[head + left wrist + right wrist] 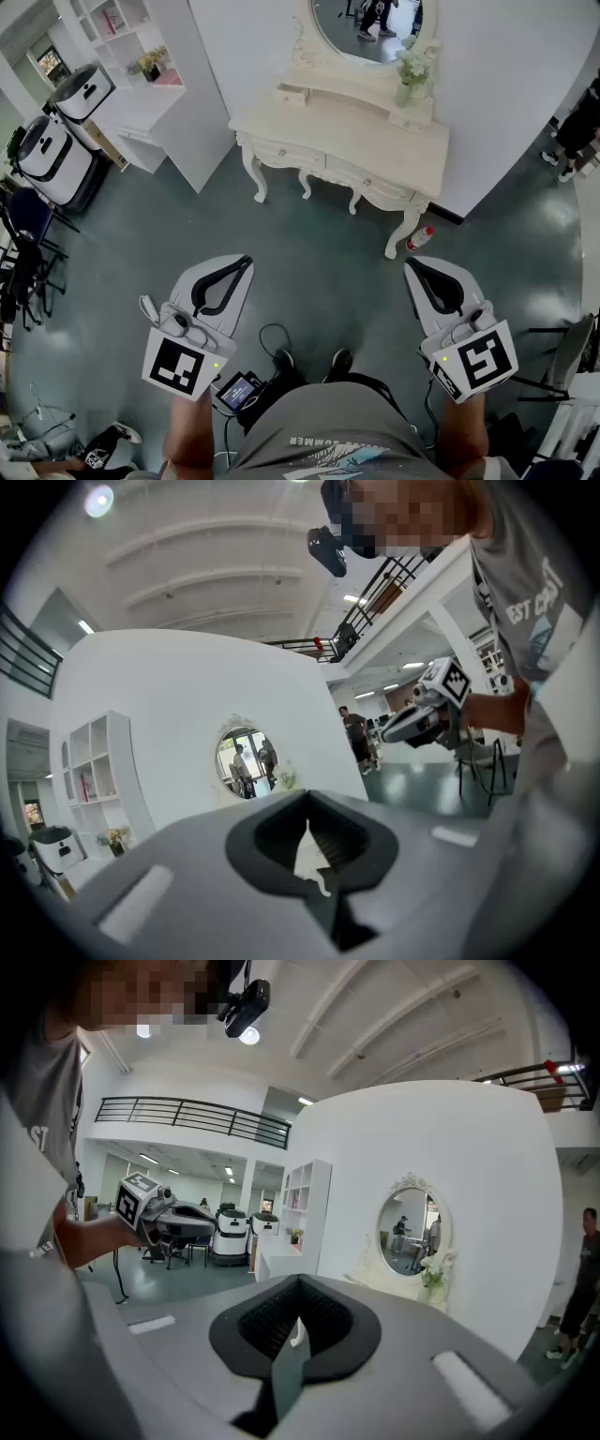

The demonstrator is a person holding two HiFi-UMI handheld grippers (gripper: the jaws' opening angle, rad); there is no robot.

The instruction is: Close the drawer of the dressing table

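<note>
The cream dressing table (375, 131) stands against the white wall at the top of the head view, under an oval mirror (370, 28). A small drawer (291, 94) at its top left seems pulled out a little; the front drawers (361, 178) look flush. Both grippers hover over the floor well short of the table. The left gripper (245, 262) and the right gripper (413, 266) point toward it, each shut and holding nothing. In the left gripper view the jaws (307, 801) meet below the mirror (246, 761). The right gripper view shows its jaws (300, 1283) meeting too.
A vase of flowers (412, 75) stands on the table top. A bottle (420, 238) lies on the floor by the right leg. A white shelf unit (141, 56), white machines (47, 150) and a black chair (23, 262) stand at left. A person (572, 131) stands at right.
</note>
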